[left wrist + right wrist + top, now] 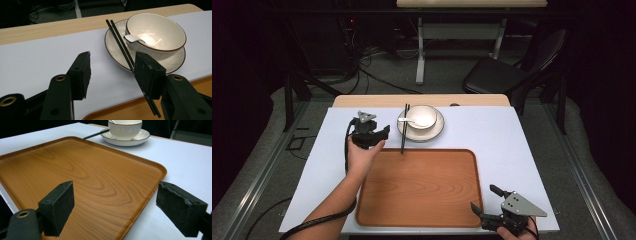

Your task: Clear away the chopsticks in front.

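A white bowl (419, 116) with a white spoon (408, 120) in it stands on a white plate (434, 132) at the back of the table. Black chopsticks (404, 127) lie across the plate's left rim, their near ends reaching the wooden tray (419, 185). My left gripper (382, 134) hovers just left of the chopsticks, open. In the left gripper view the chopsticks (120, 41) run past the right jaw, with bare mat between the jaws. My right gripper (483, 197) is open at the tray's near right corner, nothing between its jaws (115, 186).
A white mat (502, 135) covers the table under the tray and plate. A strip of bare wooden tabletop (362, 101) shows at the far edge. Beyond the table stand a black chair (507, 72) and a desk frame, with cables on the floor.
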Available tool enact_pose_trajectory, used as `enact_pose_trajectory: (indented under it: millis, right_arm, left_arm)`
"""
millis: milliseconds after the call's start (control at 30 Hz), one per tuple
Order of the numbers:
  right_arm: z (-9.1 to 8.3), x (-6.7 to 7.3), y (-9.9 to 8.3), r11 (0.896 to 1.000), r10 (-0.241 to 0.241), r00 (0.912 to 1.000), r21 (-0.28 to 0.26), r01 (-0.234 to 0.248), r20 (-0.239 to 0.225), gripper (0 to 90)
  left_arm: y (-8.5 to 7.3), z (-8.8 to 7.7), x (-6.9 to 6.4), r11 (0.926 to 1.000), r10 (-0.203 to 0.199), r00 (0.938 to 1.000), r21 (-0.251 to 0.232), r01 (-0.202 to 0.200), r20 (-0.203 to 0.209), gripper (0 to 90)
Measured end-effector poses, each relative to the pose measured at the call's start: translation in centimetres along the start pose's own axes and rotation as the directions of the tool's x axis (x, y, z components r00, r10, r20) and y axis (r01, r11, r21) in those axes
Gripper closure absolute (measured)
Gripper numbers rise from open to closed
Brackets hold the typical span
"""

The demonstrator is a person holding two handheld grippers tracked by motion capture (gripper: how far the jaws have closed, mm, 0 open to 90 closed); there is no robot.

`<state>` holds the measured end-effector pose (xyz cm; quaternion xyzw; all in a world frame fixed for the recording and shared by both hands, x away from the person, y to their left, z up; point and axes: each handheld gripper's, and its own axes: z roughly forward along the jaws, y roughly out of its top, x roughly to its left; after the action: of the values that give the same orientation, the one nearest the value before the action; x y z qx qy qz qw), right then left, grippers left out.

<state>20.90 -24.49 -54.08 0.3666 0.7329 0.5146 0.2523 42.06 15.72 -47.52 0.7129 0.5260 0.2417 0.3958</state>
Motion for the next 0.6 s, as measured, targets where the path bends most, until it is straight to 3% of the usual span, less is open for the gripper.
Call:
enact_pose_trajectory:
  millis: [100,433,600]
  right_arm:
    - [0.0,0.0,0.0,1.0,0.0,1.0,0.001,0.0,-0.002,14.7]
    - [-0.1,-0.1,0.0,1.0,0.003,0.9999,0.0,-0.003,-0.012,14.7]
    - [-0.1,-0.1,0.0,1.0,0.003,0.9998,0.002,-0.003,-0.017,14.7]
  left_arm:
    - [0.3,1.3,-0.5,0.9984,-0.052,0.9984,0.024,0.052,0.02,50.8]
    - [0.0,3.9,-1.8,0.995,-0.054,0.9979,0.085,0.051,0.036,55.6]
    - [-0.5,5.2,-2.0,0.9903,-0.05,0.9987,0.131,0.047,0.014,57.8]
